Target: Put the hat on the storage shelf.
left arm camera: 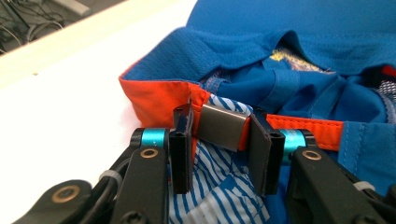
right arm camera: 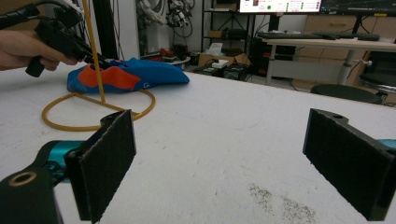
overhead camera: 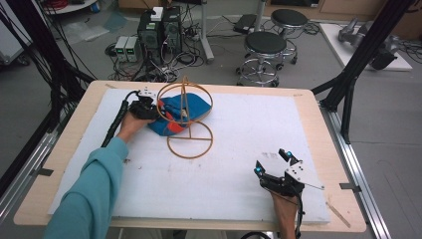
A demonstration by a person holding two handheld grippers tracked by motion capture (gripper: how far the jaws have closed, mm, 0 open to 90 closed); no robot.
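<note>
A blue and orange cap [overhead camera: 194, 107] lies crumpled at the back left of the white board, inside a gold wire stand [overhead camera: 190, 141] made of an upright ring on a flat base ring. My left gripper [overhead camera: 149, 107] is at the cap's left edge. In the left gripper view its jaws [left arm camera: 220, 140] close on the silver buckle [left arm camera: 222, 126] of the cap's orange strap [left arm camera: 159, 95]. My right gripper [overhead camera: 272, 162] rests near the front right, open, with bare board between its pads [right arm camera: 219, 163]. From there the cap [right arm camera: 126, 74] and the stand [right arm camera: 95, 70] sit far off to the left.
The white board [overhead camera: 234, 149] covers a wooden table [overhead camera: 308, 107]. Beyond the far edge stand two stools [overhead camera: 263, 50], computer boxes [overhead camera: 159, 30] and loose cables. Black frame posts [overhead camera: 353, 64] rise at the table's right. A dark scuff [right arm camera: 275, 198] marks the board near my right gripper.
</note>
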